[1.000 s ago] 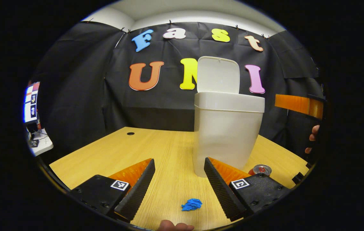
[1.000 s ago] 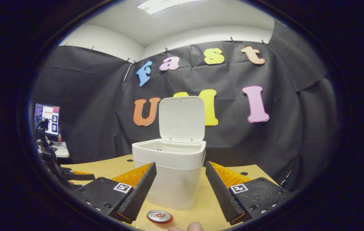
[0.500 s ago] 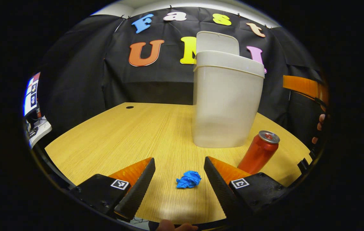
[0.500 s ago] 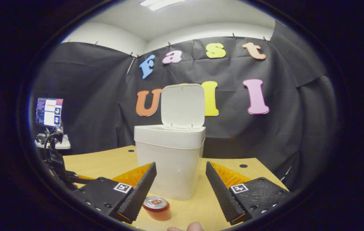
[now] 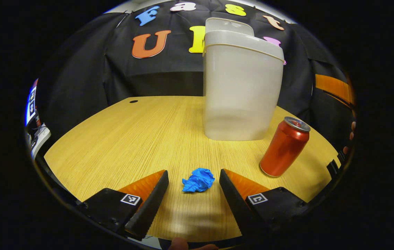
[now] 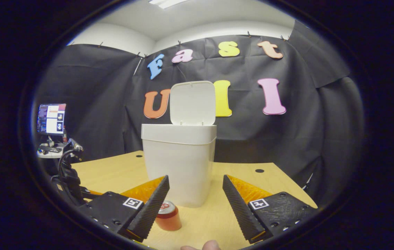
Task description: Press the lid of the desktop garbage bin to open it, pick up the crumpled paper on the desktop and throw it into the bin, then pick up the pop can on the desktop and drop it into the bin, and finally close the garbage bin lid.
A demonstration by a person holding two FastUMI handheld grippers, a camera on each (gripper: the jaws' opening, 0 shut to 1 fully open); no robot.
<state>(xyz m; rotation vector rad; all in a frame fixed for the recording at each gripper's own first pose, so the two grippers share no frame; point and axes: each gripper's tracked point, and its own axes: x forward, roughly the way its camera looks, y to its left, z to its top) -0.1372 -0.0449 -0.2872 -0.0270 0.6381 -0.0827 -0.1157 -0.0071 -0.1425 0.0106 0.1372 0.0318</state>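
Observation:
A white bin (image 5: 242, 86) stands on the wooden desk (image 5: 141, 139) with its lid (image 6: 192, 103) flipped upright. In the left gripper view a blue crumpled paper (image 5: 198, 180) lies on the desk just ahead of my open left gripper (image 5: 192, 178), between the fingertips' line. A red pop can (image 5: 284, 146) stands upright right of the paper, near the bin. My right gripper (image 6: 195, 184) is open and held above the desk in front of the bin (image 6: 178, 163), with the can (image 6: 167, 216) low beside its left finger. The other gripper (image 6: 70, 175) shows at far left.
A monitor (image 6: 51, 118) on a small side table sits far left beyond the desk. Cable holes (image 6: 259, 171) dot the desk's back. The desk's front edge runs close under both grippers. A hand (image 5: 349, 137) shows at the right rim.
My left gripper has dropped and tilted down toward the desk, bringing the blue paper up between its fingers. My right gripper has sunk lower, so the bin's inside is lost from sight.

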